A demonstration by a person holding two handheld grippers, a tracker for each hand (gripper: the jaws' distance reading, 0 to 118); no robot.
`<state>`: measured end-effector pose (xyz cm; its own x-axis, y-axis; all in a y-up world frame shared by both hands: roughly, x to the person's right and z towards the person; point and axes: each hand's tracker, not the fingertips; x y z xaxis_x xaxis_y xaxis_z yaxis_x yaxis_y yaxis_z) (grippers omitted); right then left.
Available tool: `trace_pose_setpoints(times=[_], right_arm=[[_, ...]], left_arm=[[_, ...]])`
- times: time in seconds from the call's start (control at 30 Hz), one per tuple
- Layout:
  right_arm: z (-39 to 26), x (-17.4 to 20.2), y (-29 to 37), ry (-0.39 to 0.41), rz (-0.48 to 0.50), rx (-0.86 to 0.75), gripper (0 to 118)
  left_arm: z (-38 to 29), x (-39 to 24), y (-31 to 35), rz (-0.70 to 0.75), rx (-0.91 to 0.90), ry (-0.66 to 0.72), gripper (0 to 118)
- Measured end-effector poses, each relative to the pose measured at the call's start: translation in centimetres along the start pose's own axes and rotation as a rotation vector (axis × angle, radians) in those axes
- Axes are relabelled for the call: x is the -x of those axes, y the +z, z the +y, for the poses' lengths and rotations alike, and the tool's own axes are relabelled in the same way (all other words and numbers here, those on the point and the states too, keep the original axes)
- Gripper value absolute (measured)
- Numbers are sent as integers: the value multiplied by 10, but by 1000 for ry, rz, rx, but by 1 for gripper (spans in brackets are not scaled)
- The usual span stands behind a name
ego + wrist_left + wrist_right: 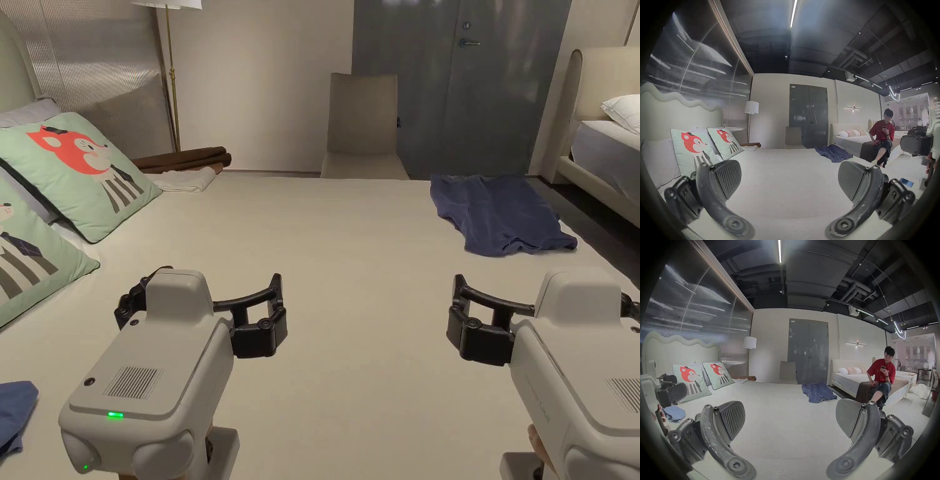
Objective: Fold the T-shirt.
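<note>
A dark navy T-shirt (500, 212) (833, 152) (817, 391) lies crumpled and partly spread near the far right edge of a cream bed (350, 250). I hold my left gripper (209, 290) (789, 183) low over the near left of the bed. Its jaws stand wide apart with nothing between them. My right gripper (544, 290) (790, 420) hovers over the near right, also open and empty. Both point toward the shirt, which is well ahead of them. Each one also appears in the other's view: left gripper (670, 389), right gripper (916, 144).
Fox-print pillows (87, 169) line the left side, with folded blankets (181, 165) behind. A lighter blue garment (12, 409) (674, 413) lies at the near left corner. A chair (362, 131) stands beyond the bed. A person (880, 378) sits on another bed to the right. A phone (906, 181) rests near me.
</note>
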<state>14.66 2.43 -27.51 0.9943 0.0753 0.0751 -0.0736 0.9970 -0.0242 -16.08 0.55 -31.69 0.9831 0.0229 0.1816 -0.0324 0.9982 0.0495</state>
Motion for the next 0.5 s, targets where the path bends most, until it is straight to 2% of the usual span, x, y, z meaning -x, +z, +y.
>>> trace_pose_setpoints(times=[0.5], right_arm=[[0, 4, 0, 10, 3, -4, 112]], left_arm=[[1, 2, 2, -2, -1, 1, 116]])
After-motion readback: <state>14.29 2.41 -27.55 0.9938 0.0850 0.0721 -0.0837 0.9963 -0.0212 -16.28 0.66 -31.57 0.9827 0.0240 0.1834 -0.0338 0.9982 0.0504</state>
